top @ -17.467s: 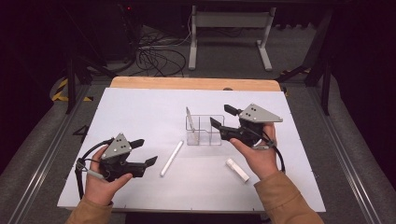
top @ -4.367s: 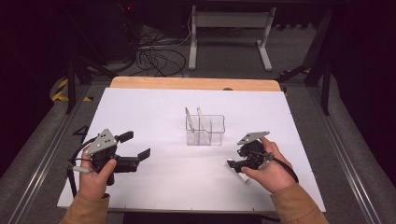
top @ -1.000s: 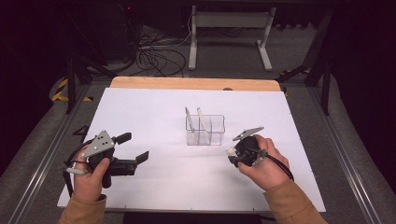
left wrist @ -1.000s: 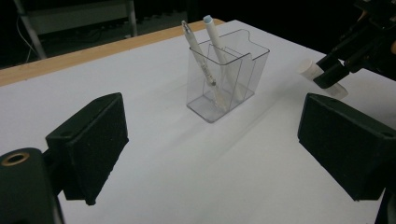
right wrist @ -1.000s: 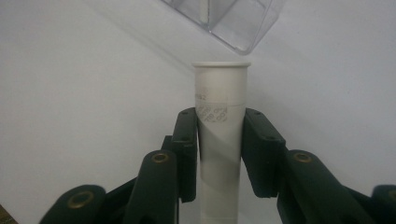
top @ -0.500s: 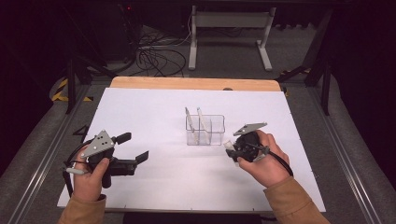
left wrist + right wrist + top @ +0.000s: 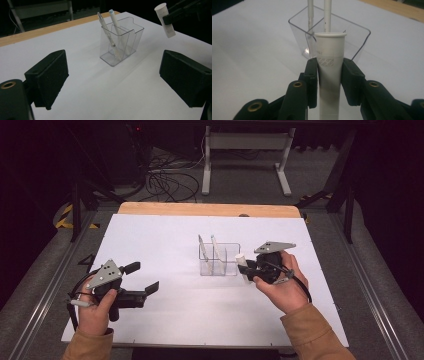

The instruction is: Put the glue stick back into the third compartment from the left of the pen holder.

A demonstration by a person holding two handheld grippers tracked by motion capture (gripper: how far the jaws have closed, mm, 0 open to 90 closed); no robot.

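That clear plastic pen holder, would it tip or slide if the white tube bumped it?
Probably. The clear holder looks thin-walled and light, so a nudge might slide it across the smooth white table. Its two pens lean to one side, which may favour tipping that way.

white tube [image 7: 329,75] with faint grey print, clear holder [image 7: 219,259] with white pens [image 7: 113,27], black fingers [image 7: 350,75], white worktop [image 7: 190,305] with wood far edge, tan sleeves [image 7: 312,332]
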